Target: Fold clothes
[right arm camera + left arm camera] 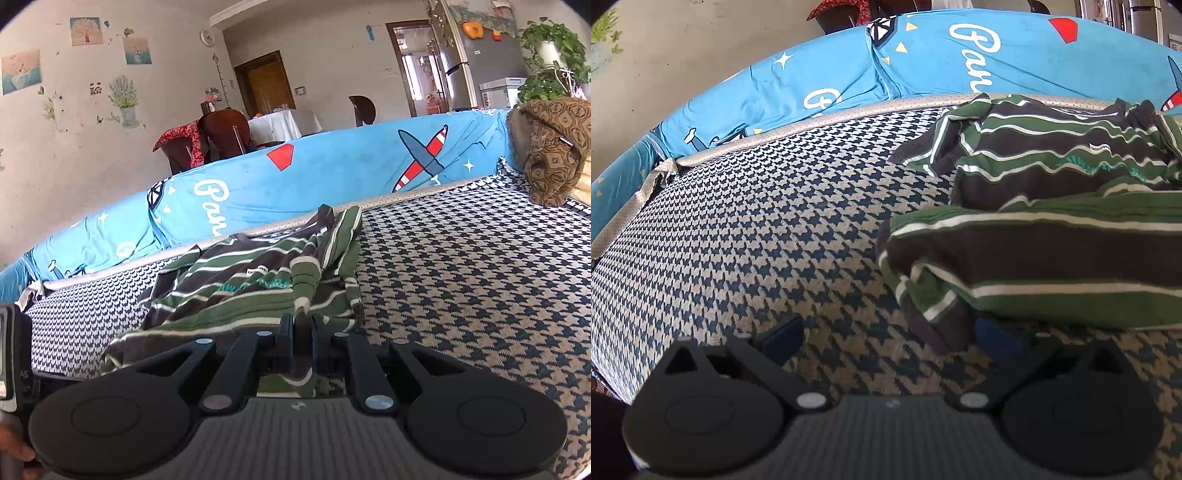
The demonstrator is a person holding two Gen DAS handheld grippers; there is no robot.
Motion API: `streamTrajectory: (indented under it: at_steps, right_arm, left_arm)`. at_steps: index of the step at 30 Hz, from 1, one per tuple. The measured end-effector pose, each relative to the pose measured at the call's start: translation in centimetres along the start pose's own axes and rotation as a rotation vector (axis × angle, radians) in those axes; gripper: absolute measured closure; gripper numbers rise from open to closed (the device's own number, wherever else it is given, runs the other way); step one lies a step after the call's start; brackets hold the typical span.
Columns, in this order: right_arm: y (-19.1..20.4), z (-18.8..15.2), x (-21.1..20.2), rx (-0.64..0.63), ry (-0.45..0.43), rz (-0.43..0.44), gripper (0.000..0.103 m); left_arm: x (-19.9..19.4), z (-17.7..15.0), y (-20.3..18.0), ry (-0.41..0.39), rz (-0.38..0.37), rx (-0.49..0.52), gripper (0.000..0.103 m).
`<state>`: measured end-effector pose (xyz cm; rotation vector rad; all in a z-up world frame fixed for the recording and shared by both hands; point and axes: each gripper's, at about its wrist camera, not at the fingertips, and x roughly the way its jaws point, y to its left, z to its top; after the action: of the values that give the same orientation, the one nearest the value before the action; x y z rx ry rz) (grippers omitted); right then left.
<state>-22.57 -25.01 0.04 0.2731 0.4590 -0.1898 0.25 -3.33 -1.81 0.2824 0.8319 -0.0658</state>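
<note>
surface: a houndstooth-patterned cover in dark blue and beige is spread flat; it is also seen in the right wrist view.
garment: a striped shirt in green, dark brown and white is lain crumpled on the cover, toward its far edge; in the right wrist view the striped shirt is seen bunched, with one part raised in a ridge near the middle.
left gripper: the left gripper is held low over the cover with its fingers set wide apart; the near hem of the shirt is seen between them, just beside the right-hand blue pad. whether that pad is touching the cloth cannot be told.
right gripper: the right gripper is seen with its fingers drawn narrow, and a fold of the shirt's near edge is pinched between them.
backdrop: a bright blue cushion cover printed with white script and a red-striped aeroplane is stood along the far edge of the surface.
right end: a brown patterned cloth is heaped at the far right corner.
room: chairs and a white-draped table are seen behind the blue cover.
</note>
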Motion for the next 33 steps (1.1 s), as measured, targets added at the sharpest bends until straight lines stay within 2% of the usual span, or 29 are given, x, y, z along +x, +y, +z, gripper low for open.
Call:
streamTrajectory:
  at_steps: [6,13,22,25,27,33]
  right_arm:
    - [0.6,-1.7,-0.7,-0.079,0.063,-0.021,0.091]
    - [1.2,-3.3,-2.0,-0.094,0.142,0.024,0.091]
    - [3.6,-4.6,-4.4,-0.154,0.144,0.139,0.09]
    - [4.2,-4.7,-4.7,-0.17,0.135,0.171,0.086]
    - [4.4,-4.6,-4.5,-0.164,0.134,0.18,0.082]
    - [4.6,-3.9,-4.1,-0.131,0.11,0.183,0.079]
  left_arm:
    - [-1.2,-1.3,-0.2,-0.008,-0.001,0.028,0.0]
    - [-1.8,-2.1,0.0,-0.004,-0.022,0.026,0.0]
    - [-1.8,-1.8,0.6,0.017,-0.042,-0.01,0.0]
    - [-1.7,-1.6,0.7,0.025,-0.048,-0.023,0.0]
    - [-1.7,-1.5,0.8,0.03,-0.055,-0.034,0.0]
    - [-1.7,-1.3,1.4,0.039,-0.069,-0.068,0.0]
